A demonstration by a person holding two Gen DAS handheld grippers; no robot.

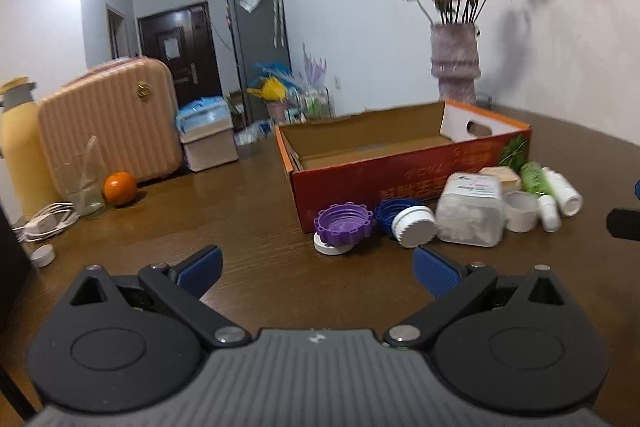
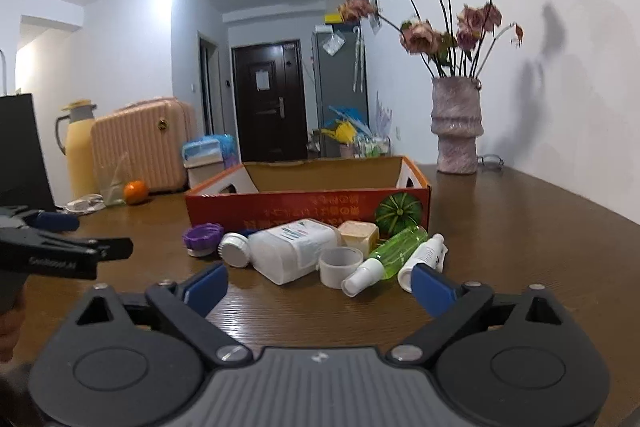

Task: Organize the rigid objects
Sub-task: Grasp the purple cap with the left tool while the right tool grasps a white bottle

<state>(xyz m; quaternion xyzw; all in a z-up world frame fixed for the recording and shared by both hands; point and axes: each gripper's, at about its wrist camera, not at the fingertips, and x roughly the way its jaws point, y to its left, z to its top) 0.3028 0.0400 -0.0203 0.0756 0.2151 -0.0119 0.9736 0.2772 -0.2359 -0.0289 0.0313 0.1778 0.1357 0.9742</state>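
An empty red cardboard box (image 1: 376, 183) (image 2: 280, 207) sits on the brown table. In front of it lies a cluster: a purple lid (image 1: 344, 223) (image 2: 203, 237), a blue lid (image 1: 390, 213), a white-capped jar on its side (image 1: 414, 227) (image 2: 235, 250), a clear tub of white pieces (image 1: 470, 211) (image 2: 296, 247), a white ring cup (image 1: 520, 211) (image 2: 340, 265), a beige box (image 2: 358, 233), a green spray bottle (image 2: 386, 259) and a white bottle (image 2: 424, 255). My left gripper (image 1: 318, 267) is open, short of the lids. My right gripper (image 2: 320, 287) is open, just short of the bottles.
A vase of dried flowers (image 2: 456, 127) stands at the back right. At the far left are a pink suitcase (image 1: 108, 123), a yellow flask (image 1: 24, 155), an orange (image 1: 119, 188), a glass (image 1: 82, 187) and a white charger (image 1: 48, 221). My left gripper also shows in the right wrist view (image 2: 64, 243).
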